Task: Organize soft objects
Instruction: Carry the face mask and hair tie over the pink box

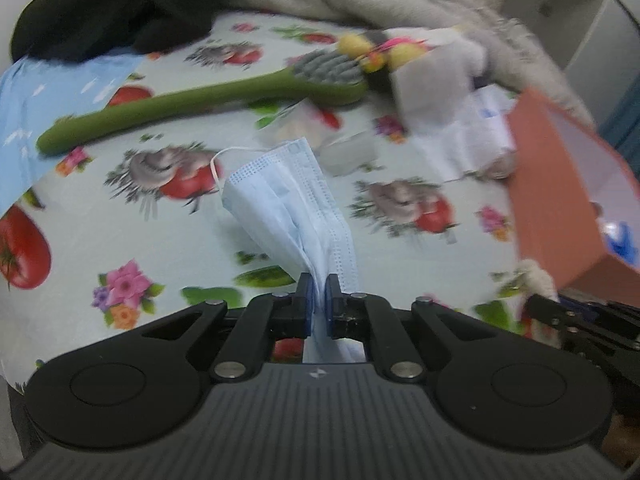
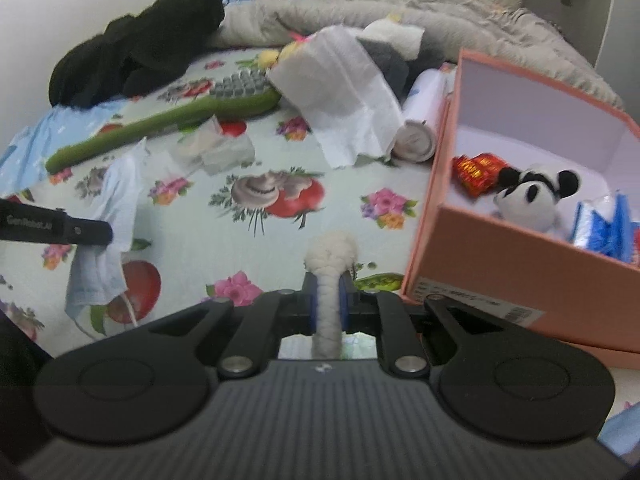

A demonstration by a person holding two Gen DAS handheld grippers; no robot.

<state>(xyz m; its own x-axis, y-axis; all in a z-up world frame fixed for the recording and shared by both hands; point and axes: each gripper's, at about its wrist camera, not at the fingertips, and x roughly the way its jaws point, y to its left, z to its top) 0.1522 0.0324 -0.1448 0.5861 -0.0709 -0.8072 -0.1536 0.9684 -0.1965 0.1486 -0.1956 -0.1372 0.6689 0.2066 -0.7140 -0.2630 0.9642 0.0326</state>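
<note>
Left tool (image 1: 318, 284) clamped on blue face mask (image 1: 288, 204), mask dangling above floral tablecloth (image 1: 120, 216). Right tool (image 2: 329, 286) clamped on white fuzzy soft item (image 2: 331, 258), just beside pink box (image 2: 500, 256). Box holds small plush mouse (image 2: 532, 196), red foil piece (image 2: 476, 172), blue-white packet (image 2: 608, 228). Judgement: carry step, both loads bound for box. Right goes first, being nearest; clear box wall before releasing. Left keeps mask high so ear loop (image 1: 218, 164) misses green brush (image 1: 192, 104).
</note>
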